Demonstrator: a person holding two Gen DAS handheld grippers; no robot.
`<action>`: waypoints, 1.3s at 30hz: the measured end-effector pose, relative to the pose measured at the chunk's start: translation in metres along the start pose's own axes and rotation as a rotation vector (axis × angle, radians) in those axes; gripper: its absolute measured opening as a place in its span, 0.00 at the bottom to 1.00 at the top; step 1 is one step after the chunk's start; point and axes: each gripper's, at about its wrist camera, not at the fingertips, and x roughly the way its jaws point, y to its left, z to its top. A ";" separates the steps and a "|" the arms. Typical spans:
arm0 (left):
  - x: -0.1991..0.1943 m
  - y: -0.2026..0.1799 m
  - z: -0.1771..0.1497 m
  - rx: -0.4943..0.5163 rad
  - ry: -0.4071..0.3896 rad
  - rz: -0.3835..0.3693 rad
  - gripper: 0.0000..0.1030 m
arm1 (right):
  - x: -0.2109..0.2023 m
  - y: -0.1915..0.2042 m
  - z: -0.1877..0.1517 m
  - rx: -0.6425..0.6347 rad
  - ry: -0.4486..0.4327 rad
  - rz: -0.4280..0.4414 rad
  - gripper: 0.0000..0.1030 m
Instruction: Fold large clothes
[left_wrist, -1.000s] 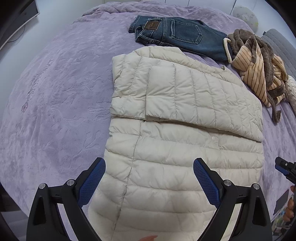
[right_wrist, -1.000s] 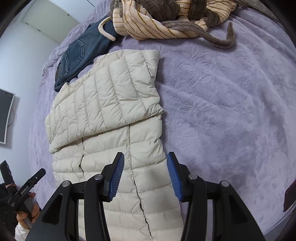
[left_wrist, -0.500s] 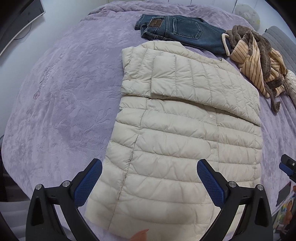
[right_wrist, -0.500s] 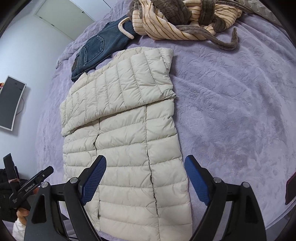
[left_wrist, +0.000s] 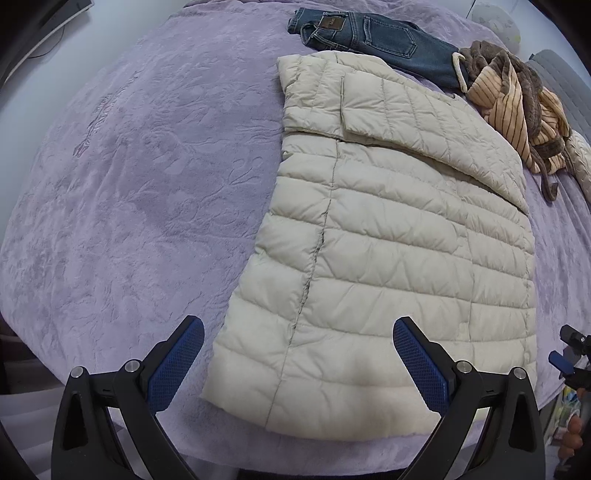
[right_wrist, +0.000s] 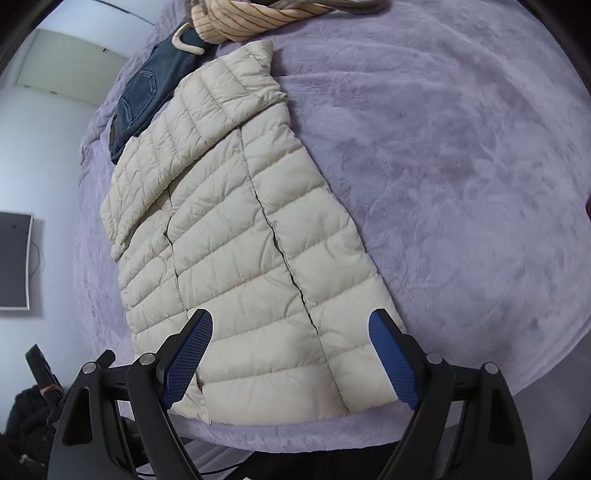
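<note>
A cream quilted puffer jacket (left_wrist: 388, 236) lies flat on the purple bedspread (left_wrist: 129, 192), its sleeves folded across the chest near the far end. It also shows in the right wrist view (right_wrist: 236, 236). My left gripper (left_wrist: 297, 363) is open and empty, above the jacket's near hem at its left corner. My right gripper (right_wrist: 291, 358) is open and empty, above the hem near the right corner. The right gripper's tip also shows at the edge of the left wrist view (left_wrist: 570, 354).
Blue jeans (left_wrist: 373, 37) lie beyond the jacket's collar. A striped tan and brown garment (left_wrist: 517, 96) is heaped at the far right. The bedspread's (right_wrist: 461, 184) near edge runs just below the hem. A dark screen (right_wrist: 13, 262) hangs on the wall.
Both grippers have pulled back toward the near edge of the bed, so the whole hem is now in view. The right gripper's jaws have opened wide.
</note>
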 end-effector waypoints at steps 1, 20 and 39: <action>-0.001 0.004 -0.003 -0.002 0.002 -0.002 1.00 | -0.001 -0.004 -0.005 0.020 -0.004 0.003 0.86; 0.035 0.098 -0.056 -0.239 0.139 -0.251 1.00 | 0.018 -0.030 -0.068 0.250 0.005 0.138 0.86; 0.074 0.050 -0.044 -0.275 0.185 -0.474 0.99 | 0.064 -0.056 -0.079 0.498 0.019 0.360 0.86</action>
